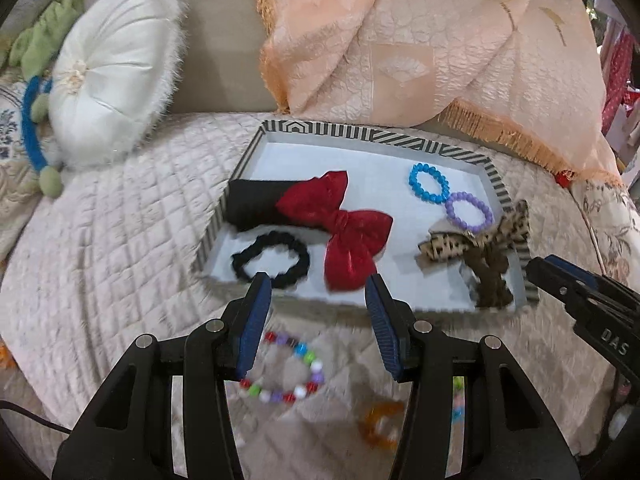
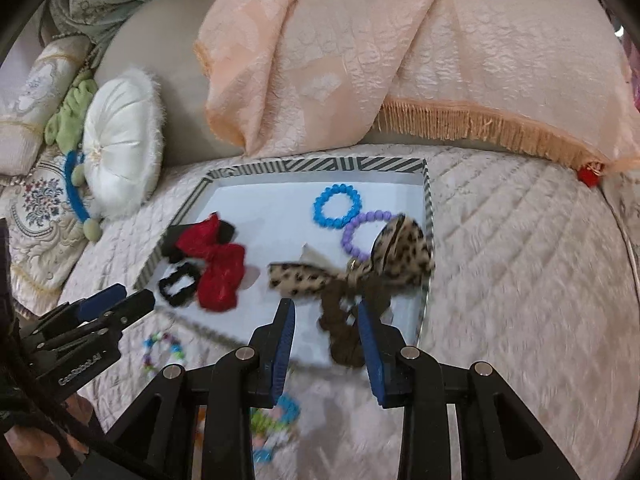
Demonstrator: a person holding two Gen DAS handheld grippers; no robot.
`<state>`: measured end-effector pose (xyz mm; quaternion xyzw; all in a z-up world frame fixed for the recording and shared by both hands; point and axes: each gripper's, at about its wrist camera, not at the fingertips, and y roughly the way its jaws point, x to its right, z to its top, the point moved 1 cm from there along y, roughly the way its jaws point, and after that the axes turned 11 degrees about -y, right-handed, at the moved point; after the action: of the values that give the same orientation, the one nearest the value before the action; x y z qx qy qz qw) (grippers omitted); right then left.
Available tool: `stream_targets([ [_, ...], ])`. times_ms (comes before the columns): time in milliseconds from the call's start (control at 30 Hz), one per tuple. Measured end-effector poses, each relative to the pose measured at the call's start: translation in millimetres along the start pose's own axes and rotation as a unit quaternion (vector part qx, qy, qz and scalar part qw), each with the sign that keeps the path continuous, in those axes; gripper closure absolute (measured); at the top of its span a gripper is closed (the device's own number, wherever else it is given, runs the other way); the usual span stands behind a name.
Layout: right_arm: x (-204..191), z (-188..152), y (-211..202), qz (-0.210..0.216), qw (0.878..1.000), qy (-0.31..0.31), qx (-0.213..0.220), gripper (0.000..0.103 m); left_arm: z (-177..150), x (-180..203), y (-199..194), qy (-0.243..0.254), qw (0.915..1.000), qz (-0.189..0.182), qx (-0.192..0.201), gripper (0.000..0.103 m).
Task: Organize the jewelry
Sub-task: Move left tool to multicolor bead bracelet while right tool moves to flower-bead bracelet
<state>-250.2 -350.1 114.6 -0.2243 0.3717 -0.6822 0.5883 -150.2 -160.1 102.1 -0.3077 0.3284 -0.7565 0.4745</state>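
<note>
On the bed: striped tray (image 1: pixel 494 178) holds a red bow (image 1: pixel 344 224), black scrunchie (image 1: pixel 272 256), blue bracelet (image 1: pixel 428 182), purple bracelet (image 1: pixel 468 212) and leopard bow (image 1: pixel 472 246).
Outside the tray: a beaded bracelet (image 1: pixel 284 368) and an orange ring (image 1: pixel 380 424) lie on the quilt just before the near rim.
Fingers: left gripper (image 1: pixel 316 320) and right gripper (image 2: pixel 326 344) both released, nothing between them.
Next pick: probably the beaded bracelet; pinch one side of its loop, lift clear.
Edges: raise pieces over the near rim.
Open room: tray's middle and far left.

Orange ring (image 1: pixel 380 424), perhaps bracelet, blurred.
</note>
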Motion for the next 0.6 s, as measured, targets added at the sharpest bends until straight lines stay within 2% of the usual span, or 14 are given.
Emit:
stream_targets([
  [100, -14.8, -12.5, -13.3, 0.009, 1.0, 0.001, 0.005, 0.072, -12.3, -4.0, -14.8, 0.002, 1.0, 0.002, 0.009, 0.054],
  [267, -39.8, -31.2, -26.4, 0.0, 1.0, -0.015, -0.005, 0.072, -29.5, -7.5, -37.1, 0.004, 0.9996, 0.006, 0.026, 0.054],
  [600, -63.0, -50.0, -56.9, -0.008, 1.0, -0.028, 0.009, 0.068, -52.2, -11.5, -64.0, -0.001, 0.9992, 0.003, 0.039, 0.054],
])
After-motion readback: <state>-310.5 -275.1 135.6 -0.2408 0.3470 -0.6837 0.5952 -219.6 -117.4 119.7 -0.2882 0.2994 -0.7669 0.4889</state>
